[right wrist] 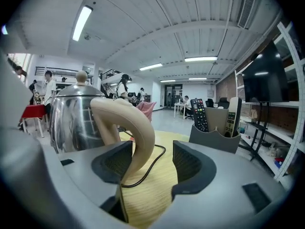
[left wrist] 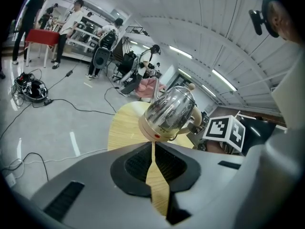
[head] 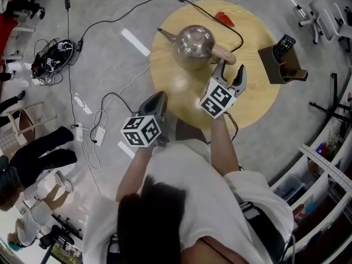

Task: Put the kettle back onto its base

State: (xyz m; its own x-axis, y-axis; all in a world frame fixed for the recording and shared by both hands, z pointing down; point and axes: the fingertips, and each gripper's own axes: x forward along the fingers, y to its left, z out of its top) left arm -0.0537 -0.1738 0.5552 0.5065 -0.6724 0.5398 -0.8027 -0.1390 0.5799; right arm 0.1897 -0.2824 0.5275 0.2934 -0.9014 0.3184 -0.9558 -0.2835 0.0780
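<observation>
The left tool (left wrist: 153, 144) is hovering nearest the person, short of the desk's (head: 176, 87) near edge. Its pads are pressing together at the tips, with nothing between them, and its marker cube (head: 141, 131) is facing up in the head view. The right tool (right wrist: 151, 156) is reaching out over the desk just beyond it, with its jaws standing wide apart. The kettle's cream handle (right wrist: 138, 128) is curving down between them, close beside the left pad. Neither pad is squeezing it.

The steel kettle (head: 193, 45) is standing upright near the middle of the round wooden desk. Its spout is pointing away to the left in the head view and its handle is pointing toward the right tool. A cream band with a red dot is circling its foot, but I cannot tell whether that band is the base. A black cable (right wrist: 155, 158) is trailing across the desk under the handle. Farther back, a small red object (head: 224, 18) is lying near the far rim. At the right edge, a brown holder (head: 280, 65) is carrying remotes (head: 284, 45). On the floor beyond, more cables are lying loose.
</observation>
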